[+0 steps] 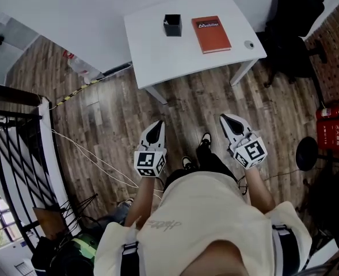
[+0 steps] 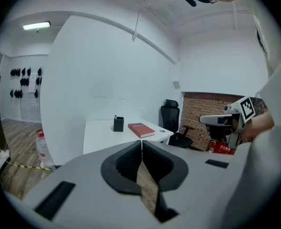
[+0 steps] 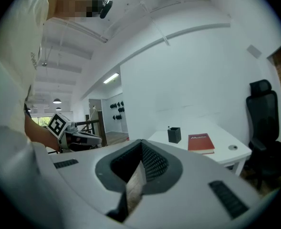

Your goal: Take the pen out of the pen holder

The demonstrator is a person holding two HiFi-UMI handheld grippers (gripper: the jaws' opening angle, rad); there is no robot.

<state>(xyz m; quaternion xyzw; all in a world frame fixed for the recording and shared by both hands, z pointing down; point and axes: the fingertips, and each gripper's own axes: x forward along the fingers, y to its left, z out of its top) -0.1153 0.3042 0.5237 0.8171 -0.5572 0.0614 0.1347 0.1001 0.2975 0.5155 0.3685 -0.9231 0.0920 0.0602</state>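
Note:
A small black pen holder (image 1: 172, 25) stands on the white table (image 1: 157, 56) far ahead of me, also seen in the left gripper view (image 2: 119, 123) and the right gripper view (image 3: 174, 135). A thin pen tip (image 3: 168, 128) just shows above its rim. My left gripper (image 1: 156, 126) and right gripper (image 1: 227, 119) hang over the wooden floor, well short of the table. Both point toward it. The left gripper's (image 2: 141, 146) jaws are pressed together with nothing between them, and so are the right gripper's (image 3: 141, 146).
A red book (image 1: 210, 33) lies right of the holder, with a small round object (image 1: 249, 45) near the table's right corner. A black office chair (image 1: 293, 22) stands right of the table, a red fire extinguisher (image 1: 333, 128) further right. Cables (image 1: 88, 154) and a black railing (image 1: 8, 154) are on the left.

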